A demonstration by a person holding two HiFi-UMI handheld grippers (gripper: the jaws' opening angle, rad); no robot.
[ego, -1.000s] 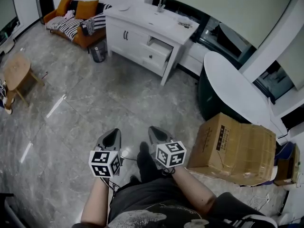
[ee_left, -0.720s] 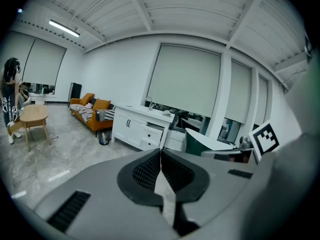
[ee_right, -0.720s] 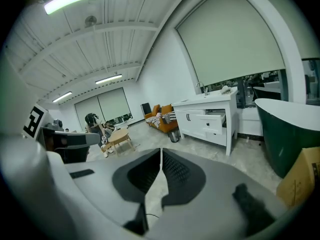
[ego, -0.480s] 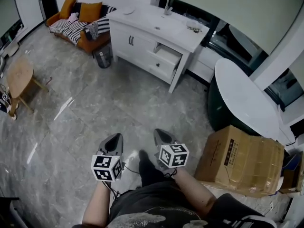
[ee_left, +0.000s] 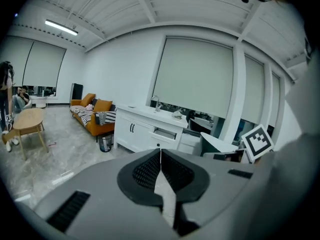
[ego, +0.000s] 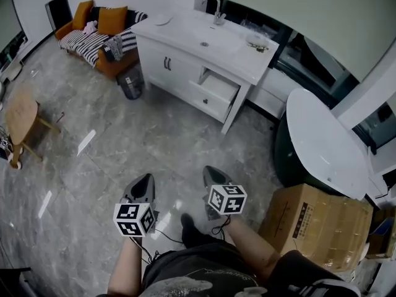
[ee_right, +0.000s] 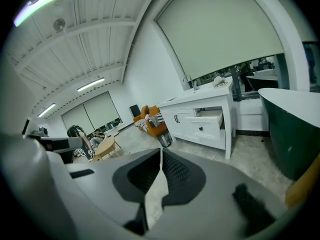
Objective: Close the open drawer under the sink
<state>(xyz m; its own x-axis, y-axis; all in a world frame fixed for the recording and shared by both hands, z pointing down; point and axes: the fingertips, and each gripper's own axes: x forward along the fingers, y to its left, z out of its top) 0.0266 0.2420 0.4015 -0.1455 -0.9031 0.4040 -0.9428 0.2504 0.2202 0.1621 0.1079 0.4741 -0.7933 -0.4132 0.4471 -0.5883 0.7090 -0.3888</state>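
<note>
White vanity [ego: 176, 57] stands well apart from the person, across bare floor. Cardboard box [ego: 315, 224] sits near on the right and could likely be clipped on the way over. Open drawer [ego: 215, 91] juts out under the sink; an off-centre shove may skew and jam it. Left gripper [ego: 145, 181] and right gripper [ego: 212, 173] are both closed tight and empty, so the narrow tips could slip off the drawer front.

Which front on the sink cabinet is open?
The drawer at the cabinet's right end in head view, pulled out with its inside showing; the double doors left of it sit flush.
</note>
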